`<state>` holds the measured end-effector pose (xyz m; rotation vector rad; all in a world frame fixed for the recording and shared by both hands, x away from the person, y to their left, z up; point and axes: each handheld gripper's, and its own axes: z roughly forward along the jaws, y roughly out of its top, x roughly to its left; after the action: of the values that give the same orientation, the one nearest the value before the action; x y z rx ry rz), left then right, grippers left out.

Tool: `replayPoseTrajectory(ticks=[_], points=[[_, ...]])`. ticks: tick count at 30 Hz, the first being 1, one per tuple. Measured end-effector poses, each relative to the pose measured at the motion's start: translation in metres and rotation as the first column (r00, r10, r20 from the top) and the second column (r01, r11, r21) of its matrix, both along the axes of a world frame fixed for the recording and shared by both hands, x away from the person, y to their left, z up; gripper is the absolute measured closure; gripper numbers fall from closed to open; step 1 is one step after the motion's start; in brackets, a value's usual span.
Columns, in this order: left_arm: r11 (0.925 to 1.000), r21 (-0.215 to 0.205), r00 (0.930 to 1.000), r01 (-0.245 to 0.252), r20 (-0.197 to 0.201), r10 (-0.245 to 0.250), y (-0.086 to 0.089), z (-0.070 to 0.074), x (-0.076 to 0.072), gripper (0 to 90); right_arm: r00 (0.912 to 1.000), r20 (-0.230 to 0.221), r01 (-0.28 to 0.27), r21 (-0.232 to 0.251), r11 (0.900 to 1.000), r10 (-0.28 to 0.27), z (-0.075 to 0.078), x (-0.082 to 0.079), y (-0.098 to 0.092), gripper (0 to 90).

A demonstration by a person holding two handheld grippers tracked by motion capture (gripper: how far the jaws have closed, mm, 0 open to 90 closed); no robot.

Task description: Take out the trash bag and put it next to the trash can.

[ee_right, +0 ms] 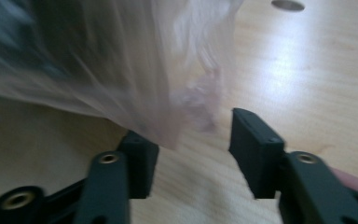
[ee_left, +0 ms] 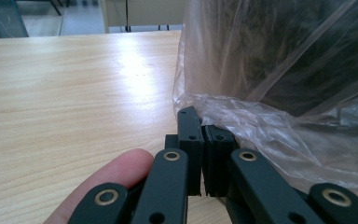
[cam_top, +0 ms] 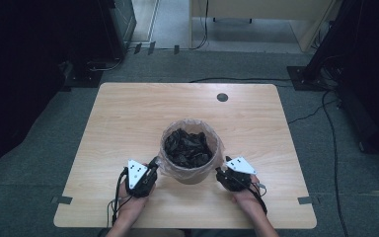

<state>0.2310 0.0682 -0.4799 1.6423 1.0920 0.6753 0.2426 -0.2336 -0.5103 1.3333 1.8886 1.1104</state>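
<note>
While the bin (cam_top: pixel 188 159) sits at centre frame on the table (cam_top: pixel 128 113), its clear bag (cam_top: pixel 216 143) folded over the rim, the left gripper (cam_top: pixel 154 163) at lower left is clenched on the bag's hanging edge (ee_left: pixel 223 116), likely to lift the liner free. Lower right, the right gripper (cam_top: pixel 223 170) stands part-open, film (ee_right: pixel 168 116) between its jaws but not yet pinched, apparently lining up a matching hold.
</note>
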Motion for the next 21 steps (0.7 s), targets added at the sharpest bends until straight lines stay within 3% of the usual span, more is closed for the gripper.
replayPoseTrajectory(ticks=[2,3,8,14,21], points=[[1.0,0.0,1.0,-0.001,0.007,0.001,0.001,0.003,-0.001,88.6,0.9997,0.016,0.021,0.027,0.999,-0.021,0.004,0.0,-0.001,69.1],[1.0,-0.002,0.9999,0.003,0.011,-0.003,0.001,0.005,0.0,88.7,0.9991,0.028,0.029,0.053,0.998,-0.031,0.007,0.0,-0.004,79.5],[0.9999,-0.014,0.9997,0.003,0.026,-0.002,0.0,0.013,-0.002,88.8,0.9984,0.053,0.018,0.063,0.998,-0.022,0.015,-0.002,-0.005,90.0],[0.9999,-0.006,0.9979,-0.009,0.063,0.009,0.001,0.031,-0.005,89.0,0.9901,0.135,0.032,0.052,0.998,-0.039,0.035,-0.007,-0.001,90.0],[0.9997,0.017,0.991,-0.015,0.133,0.013,-0.005,0.06,-0.008,88.9,0.9601,0.272,0.068,-0.001,0.998,-0.065,0.071,-0.011,0.01,90.0]])
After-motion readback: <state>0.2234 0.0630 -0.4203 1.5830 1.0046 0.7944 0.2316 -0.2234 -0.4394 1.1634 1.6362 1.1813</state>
